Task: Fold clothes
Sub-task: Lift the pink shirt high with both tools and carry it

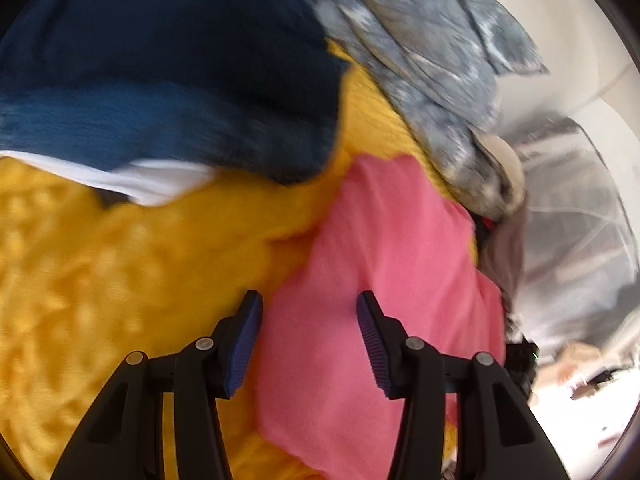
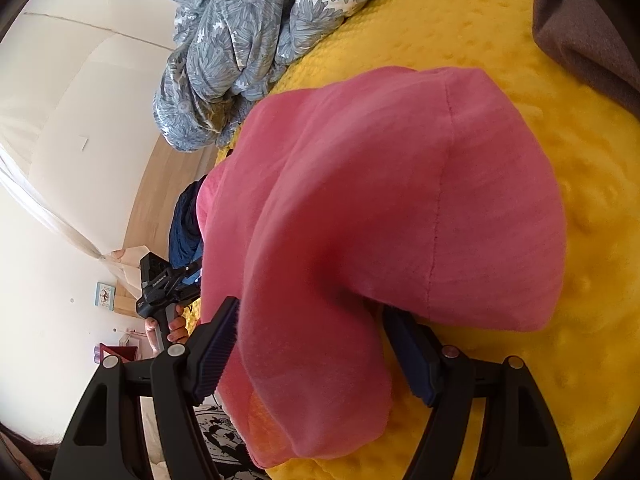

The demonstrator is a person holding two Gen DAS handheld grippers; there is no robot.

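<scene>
So my left gripper [image 1: 310, 344] is wide open, jaws spread with nothing between them, hovering over the pink garment [image 1: 372, 280] that lies on the yellow textured blanket [image 1: 100, 280]. That view is pretty blurry, so I can't tell if the pads are touching the fabric or just above it. My right gripper [image 2: 316, 354] is spread wide too, with a thick fold of the same pink garment [image 2: 400, 200] bunched up between the jaws; the cloth brushes the left pad, but the jaws aren't closed on it. From the right wrist view the garment humps up in a rounded mound with a seam running down it. A navy blue garment [image 1: 160, 80] sits on the blanket nearby, with a grey floral duvet [image 2: 248, 40] crumpled beyond and a brown cloth [image 2: 588, 40] at the corner.
</scene>
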